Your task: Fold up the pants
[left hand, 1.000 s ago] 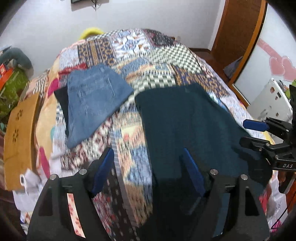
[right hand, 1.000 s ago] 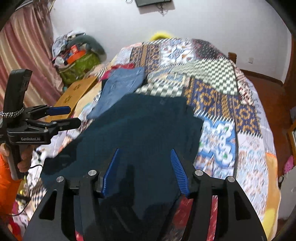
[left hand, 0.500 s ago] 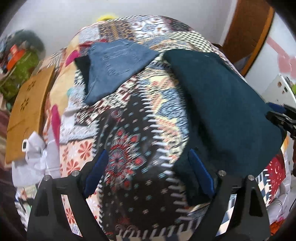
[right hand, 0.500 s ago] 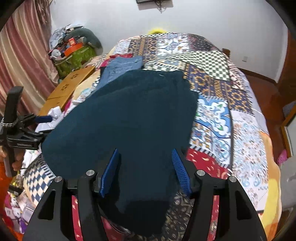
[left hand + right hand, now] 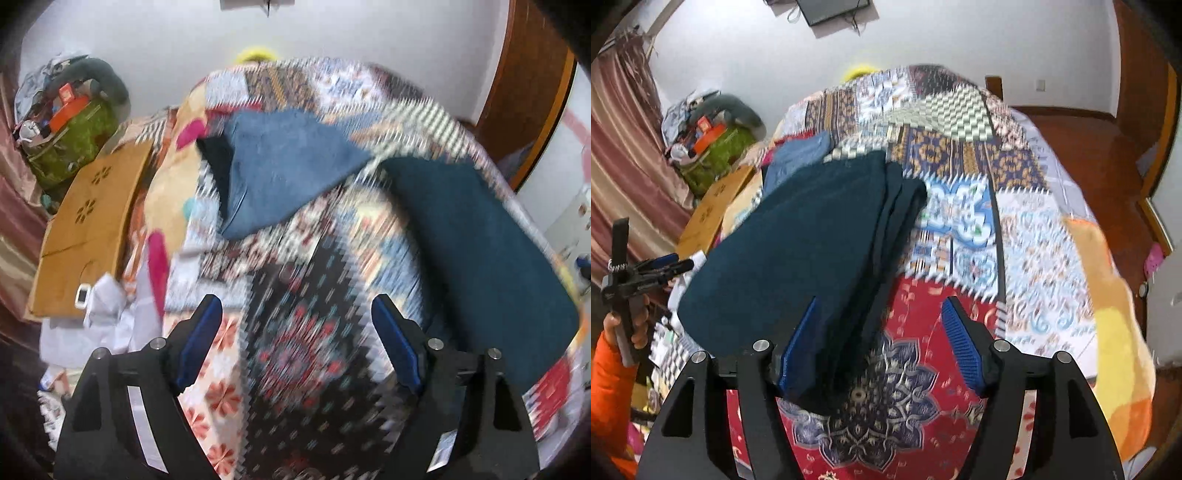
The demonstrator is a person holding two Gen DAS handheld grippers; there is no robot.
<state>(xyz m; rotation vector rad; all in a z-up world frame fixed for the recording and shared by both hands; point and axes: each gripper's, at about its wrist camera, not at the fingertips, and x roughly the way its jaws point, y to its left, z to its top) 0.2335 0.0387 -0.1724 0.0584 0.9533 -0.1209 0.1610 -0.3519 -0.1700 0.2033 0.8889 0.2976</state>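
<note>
Both tongs I'm running stand apart, gripping nothing: the left gripper (image 5: pixel 297 345) easing narrower over bare quilt (image 5: pixel 306 332), dark teal pants (image 5: pixel 476 251) to its right; the right gripper (image 5: pixel 877 341) widening, the pants' near edge lying between its jaws.

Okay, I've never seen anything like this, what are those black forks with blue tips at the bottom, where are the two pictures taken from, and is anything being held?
No robot here: a person holds a two-finger gripper in each hand, each with a camera looking along its fingers. One picture is from the left gripper, the other from the right gripper. Both look down at a patchwork bedspread. On it lie folded dark teal pants and folded blue jeans. Neither gripper holds anything. The left jaws are closing on nothing; the right jaws are opening, with the teal pants' edge lying under them.
</note>
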